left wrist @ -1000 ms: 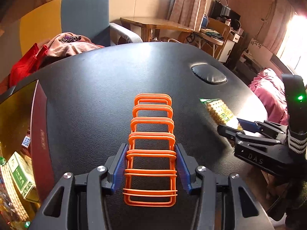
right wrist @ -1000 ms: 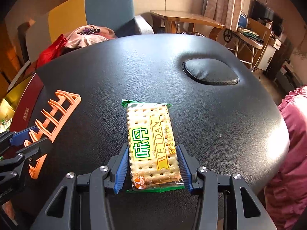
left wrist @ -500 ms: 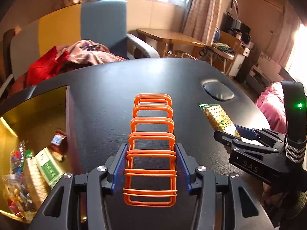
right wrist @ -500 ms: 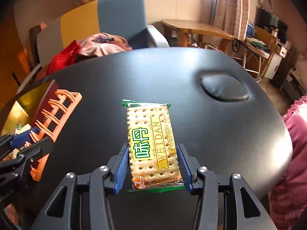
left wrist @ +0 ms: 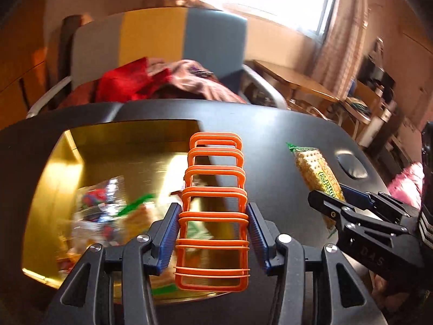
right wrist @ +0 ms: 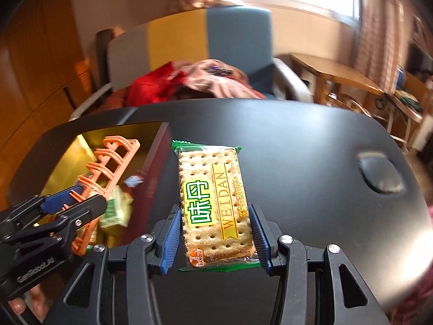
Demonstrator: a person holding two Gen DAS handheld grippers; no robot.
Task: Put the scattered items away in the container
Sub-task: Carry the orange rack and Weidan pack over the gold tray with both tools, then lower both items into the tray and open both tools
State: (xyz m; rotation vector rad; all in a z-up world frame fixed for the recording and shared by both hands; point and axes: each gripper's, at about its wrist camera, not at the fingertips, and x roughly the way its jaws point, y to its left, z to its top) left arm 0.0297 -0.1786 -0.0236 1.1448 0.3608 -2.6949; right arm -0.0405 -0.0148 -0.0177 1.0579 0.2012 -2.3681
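Observation:
My left gripper [left wrist: 213, 216] is shut on an orange plastic rack [left wrist: 213, 189], held lifted over the right side of a gold-lined box [left wrist: 62, 162]. The box holds several snack packets [left wrist: 108, 211]. My right gripper [right wrist: 215, 216] is shut on a green-edged cracker packet [right wrist: 213, 197], carried above the black table [right wrist: 311, 162] just right of the box [right wrist: 65, 151]. In the right wrist view the left gripper [right wrist: 73, 203] and the rack [right wrist: 108, 159] hang over the box. In the left wrist view the right gripper [left wrist: 338, 197] holds the cracker packet [left wrist: 316, 168] off to the right.
A blue and yellow armchair [left wrist: 162, 43] piled with red and pink clothes [left wrist: 151, 81] stands behind the table. A round black pad [right wrist: 379, 173] sits on the table's right. Wooden tables and chairs [right wrist: 338, 75] fill the back right.
Both grippers have risen and swung left with their loads. The rack has gone from over the bare table to over the box, and the cracker packet now hangs near the box's right edge.

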